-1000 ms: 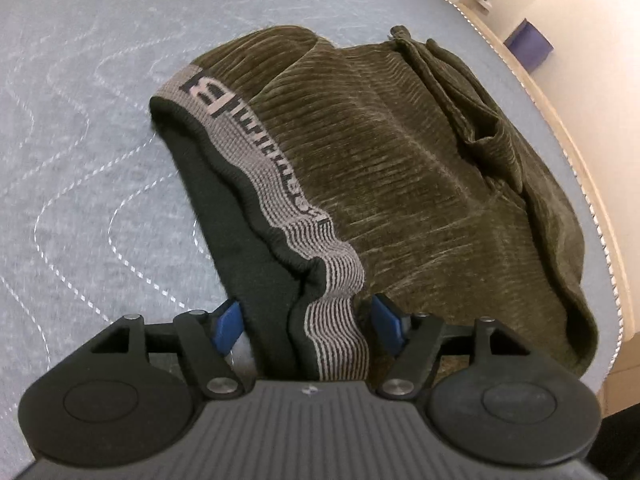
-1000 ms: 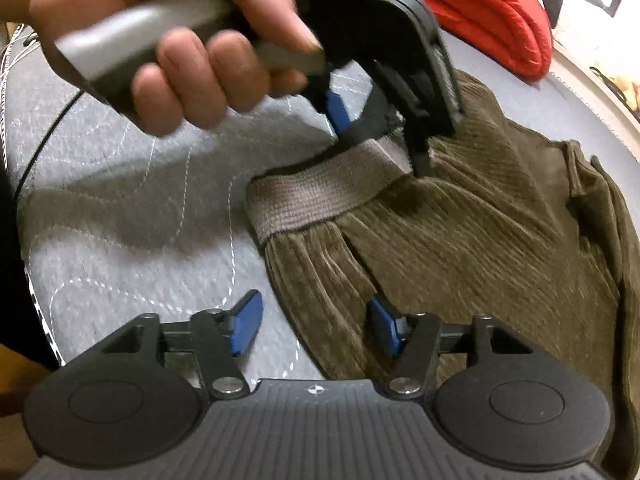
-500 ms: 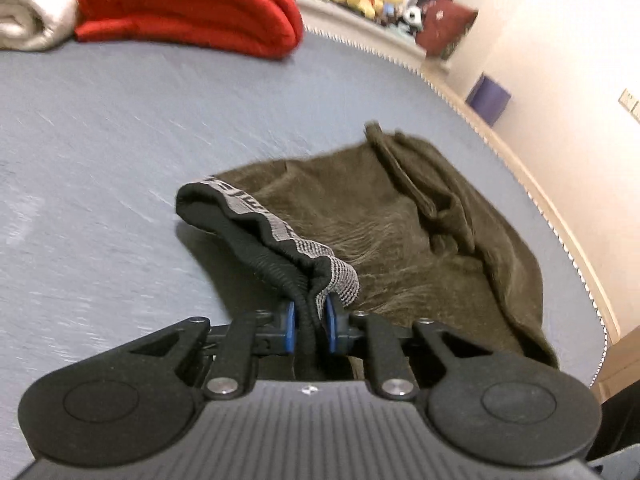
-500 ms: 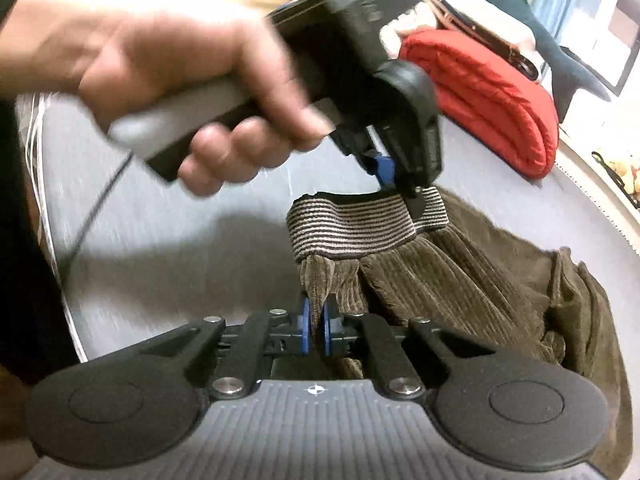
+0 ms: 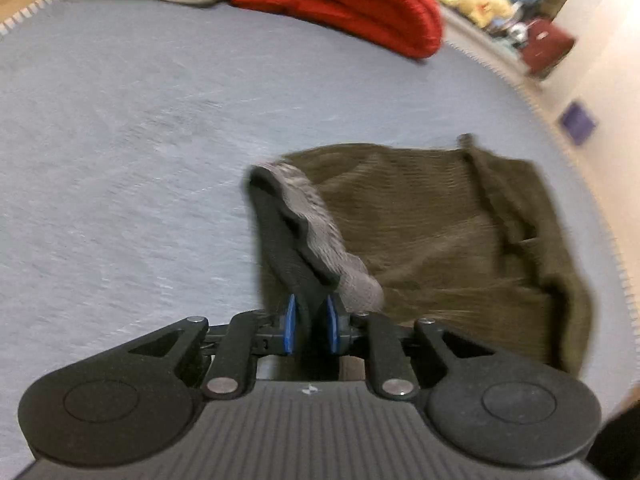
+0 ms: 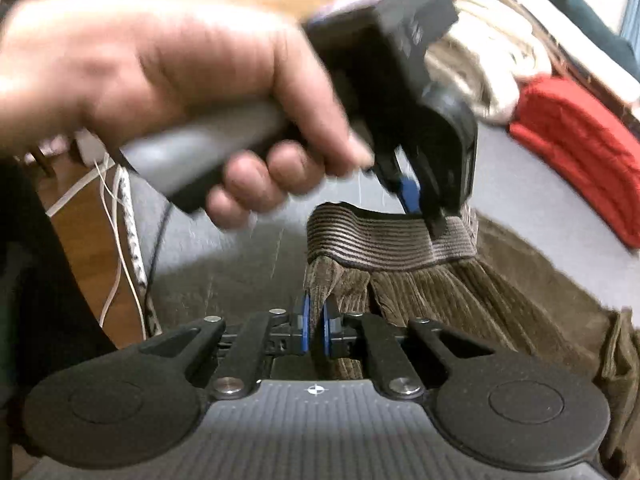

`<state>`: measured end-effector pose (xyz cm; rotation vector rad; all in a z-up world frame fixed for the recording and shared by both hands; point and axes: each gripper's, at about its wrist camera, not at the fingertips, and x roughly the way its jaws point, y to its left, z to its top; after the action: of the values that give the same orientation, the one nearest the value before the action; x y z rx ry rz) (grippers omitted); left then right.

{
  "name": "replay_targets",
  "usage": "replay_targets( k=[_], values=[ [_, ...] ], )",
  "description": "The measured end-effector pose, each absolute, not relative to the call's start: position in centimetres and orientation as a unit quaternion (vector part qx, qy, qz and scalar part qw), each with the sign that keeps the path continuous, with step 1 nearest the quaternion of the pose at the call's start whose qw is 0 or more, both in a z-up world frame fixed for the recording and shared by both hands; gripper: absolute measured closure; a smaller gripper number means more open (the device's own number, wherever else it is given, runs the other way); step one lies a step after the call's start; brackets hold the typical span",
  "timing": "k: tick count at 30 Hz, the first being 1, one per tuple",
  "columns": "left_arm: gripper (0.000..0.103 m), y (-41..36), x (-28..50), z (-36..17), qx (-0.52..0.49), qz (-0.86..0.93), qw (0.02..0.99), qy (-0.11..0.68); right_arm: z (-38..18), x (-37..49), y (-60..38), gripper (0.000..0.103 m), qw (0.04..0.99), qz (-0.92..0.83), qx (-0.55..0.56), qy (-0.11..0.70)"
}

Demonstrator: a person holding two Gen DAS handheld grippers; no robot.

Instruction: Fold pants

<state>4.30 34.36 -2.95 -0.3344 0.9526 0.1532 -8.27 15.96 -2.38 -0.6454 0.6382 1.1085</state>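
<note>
The brown pants (image 5: 440,240) lie on the grey bed (image 5: 120,160). The left gripper (image 5: 310,324) pinches the waistband (image 6: 392,240), its jaws opening slightly. Only the right view shows the person's hand (image 6: 180,92) and the right gripper (image 6: 315,330) clamped on corduroy.

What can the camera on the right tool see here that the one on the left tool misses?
Only the right wrist view shows the person's hand holding the left hand-held gripper, and white cables. Only the left wrist view shows a purple block by the wall. Both show the brown pants, their striped waistband lifted off the bed, and the red blanket.
</note>
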Motion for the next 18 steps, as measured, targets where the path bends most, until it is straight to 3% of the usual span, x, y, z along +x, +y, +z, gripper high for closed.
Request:
replay_targets(
  k=[3, 7, 11, 18],
  values=[
    [0.067, 34.1, 5.0, -2.2, -0.129, 0.108, 0.880, 0.444, -3.1, -6.9, 15.4, 0.093, 0.745, 0.494, -0.288, 0.343],
    [0.067, 33.4, 5.2, -0.9, -0.156, 0.095, 0.891, 0.417, -1.1, -5.0, 10.4, 0.073, 0.767, 0.478, -0.235, 0.358],
    [0.067, 31.5, 5.8, -0.3, -0.159, 0.087, 0.897, 0.404, 1.1, -1.0, 4.0, 0.062, 0.810, 0.426, -0.213, 0.342],
    [0.071, 27.3, 4.9, 1.8, -0.163, 0.088, 0.901, 0.392, 2.7, 6.2, -6.8, 0.060, 0.868, 0.289, -0.194, 0.355]
  ],
)
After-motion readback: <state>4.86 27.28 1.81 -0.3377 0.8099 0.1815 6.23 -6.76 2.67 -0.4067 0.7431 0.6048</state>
